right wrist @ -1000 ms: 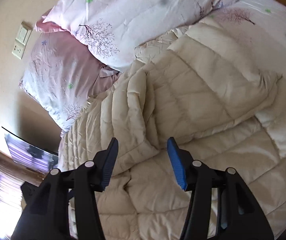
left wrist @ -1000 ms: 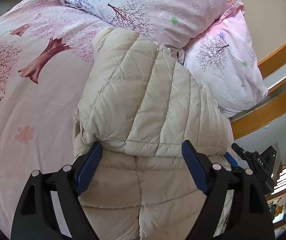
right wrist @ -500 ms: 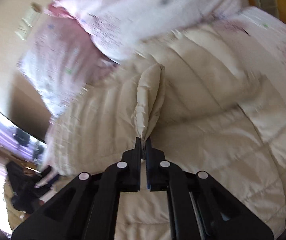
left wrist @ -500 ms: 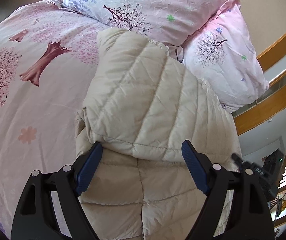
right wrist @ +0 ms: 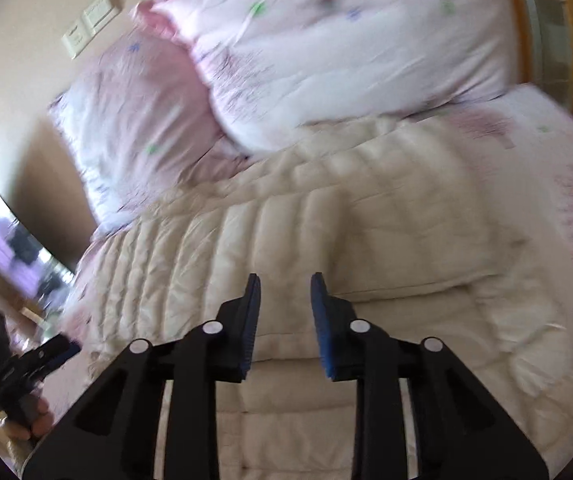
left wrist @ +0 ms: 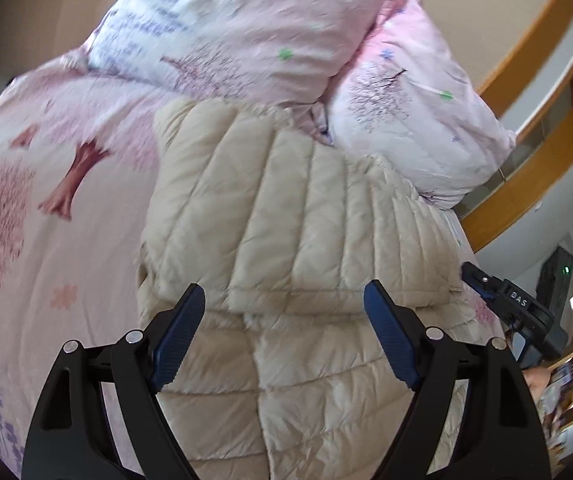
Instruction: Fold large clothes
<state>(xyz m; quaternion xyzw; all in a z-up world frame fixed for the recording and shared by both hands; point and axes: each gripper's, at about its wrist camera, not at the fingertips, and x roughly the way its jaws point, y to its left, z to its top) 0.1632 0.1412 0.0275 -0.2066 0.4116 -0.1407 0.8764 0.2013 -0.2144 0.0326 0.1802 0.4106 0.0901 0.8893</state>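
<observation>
A cream quilted puffer jacket [left wrist: 294,216] lies on the bed with both sleeves folded flat across its body. It also shows in the right wrist view [right wrist: 326,232]. My left gripper [left wrist: 284,300] is open wide and empty, hovering just above the jacket near the folded sleeve's hem. My right gripper [right wrist: 285,286] is partly open and empty, above the jacket's folded sleeve edge. The right gripper also shows at the jacket's right side in the left wrist view [left wrist: 506,304]. The left gripper shows at the lower left of the right wrist view [right wrist: 26,364].
The bed [left wrist: 26,240] has a pink tree-print cover. Two pink and white pillows [left wrist: 270,32] [left wrist: 414,120] lie against the jacket's collar end. A wooden ledge [left wrist: 526,160] runs at the right. Wall switches [right wrist: 90,20] sit above the pillows.
My right gripper was shut on a sleeve fold and lifted it; it has laid the sleeve across the jacket, let go and opened. The left gripper has stayed open and shifted a little.
</observation>
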